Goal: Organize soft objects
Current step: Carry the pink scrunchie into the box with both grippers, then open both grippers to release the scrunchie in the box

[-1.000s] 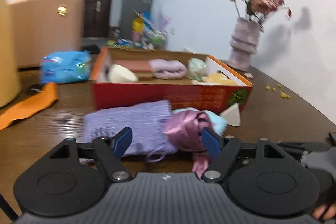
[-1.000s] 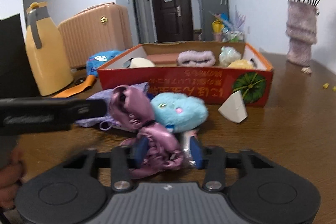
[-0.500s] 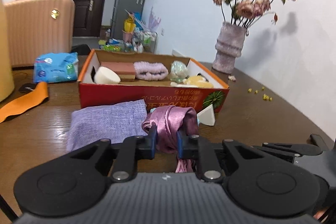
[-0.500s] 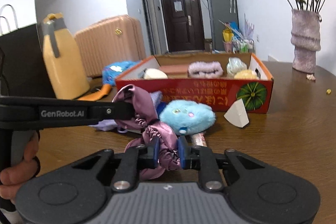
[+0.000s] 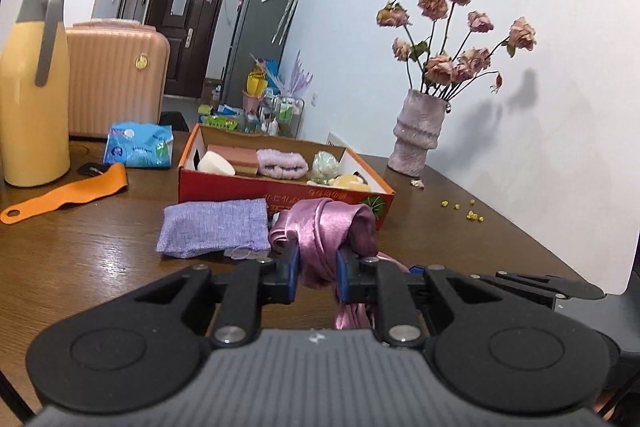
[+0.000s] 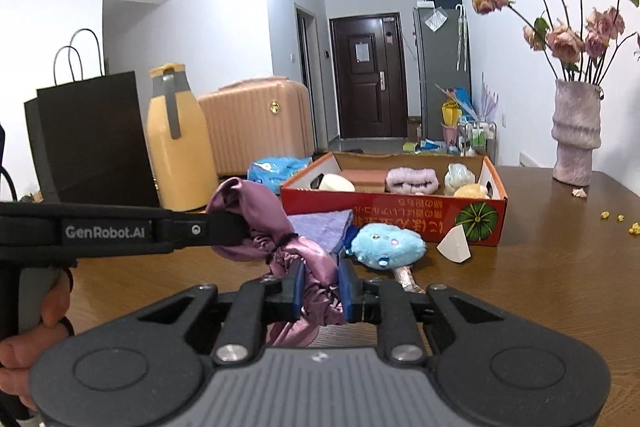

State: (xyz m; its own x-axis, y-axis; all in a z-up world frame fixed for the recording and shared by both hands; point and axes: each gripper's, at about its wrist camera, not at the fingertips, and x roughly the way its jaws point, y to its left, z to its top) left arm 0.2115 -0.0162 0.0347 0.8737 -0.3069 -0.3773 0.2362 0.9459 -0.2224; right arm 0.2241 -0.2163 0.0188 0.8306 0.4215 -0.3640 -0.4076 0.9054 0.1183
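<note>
Resting on the brown table [image 5: 80,267], a red cardboard box [image 6: 394,223] is filled with a white sponge [image 6: 336,183], a pink block [image 5: 236,157], a fluffy pink band [image 6: 412,179], a clear bundle [image 6: 460,175] and a yellow lump [image 6: 472,191]. Near it are seen a lilac cloth [image 5: 214,229], a blue plush toy [image 6: 386,245] and a white wedge [image 6: 454,247]; far left a yellow jug [image 6: 180,143], a black bag [image 6: 92,143] and a suitcase [image 6: 256,123] are stood. A purple satin cloth [image 6: 280,239] is clamped by the left gripper [image 5: 316,269] and the right gripper [image 6: 320,289] and held above the table. Earlier the left jaws were wide and the cloth lay lower.
</note>
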